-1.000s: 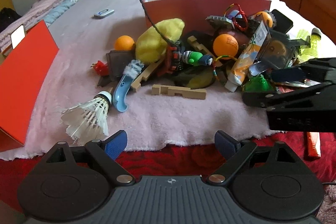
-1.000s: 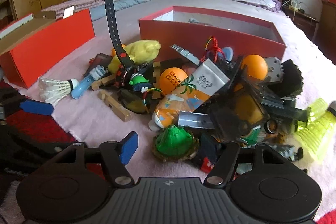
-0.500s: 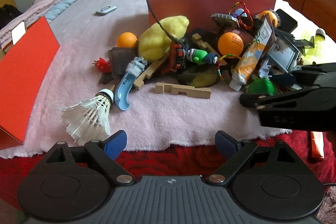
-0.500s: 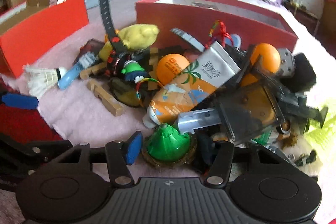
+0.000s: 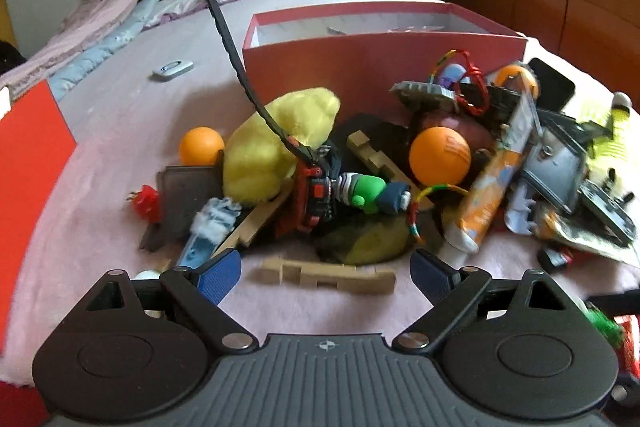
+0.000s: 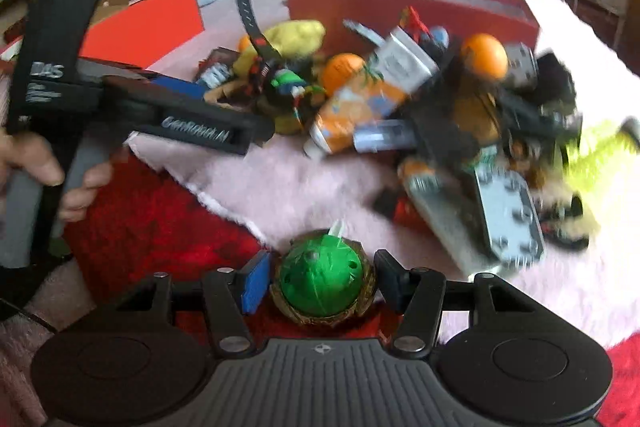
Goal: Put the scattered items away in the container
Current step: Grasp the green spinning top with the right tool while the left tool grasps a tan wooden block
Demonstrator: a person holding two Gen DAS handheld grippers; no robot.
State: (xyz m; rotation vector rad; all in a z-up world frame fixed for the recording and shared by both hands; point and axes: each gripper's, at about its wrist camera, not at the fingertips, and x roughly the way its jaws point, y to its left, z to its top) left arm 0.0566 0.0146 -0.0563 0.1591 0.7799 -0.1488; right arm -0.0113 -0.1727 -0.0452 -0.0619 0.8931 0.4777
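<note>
Right wrist view is showing the right tongs (image 6: 322,283) gripping a green toy dome (image 6: 322,281) by its stiff rim, light and slippery; left tongs (image 5: 326,273) are hanging open over a rigid wooden block (image 5: 326,273) on the bed, before the red box (image 5: 384,45)

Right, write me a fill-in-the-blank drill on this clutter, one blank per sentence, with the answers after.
1. The open box on the bed is ___ in colour.
2. The black strap rises in front of a ___ plush toy.
3. The left gripper hovers open over a ___ notched block.

Missing words: red; yellow; wooden.
</note>
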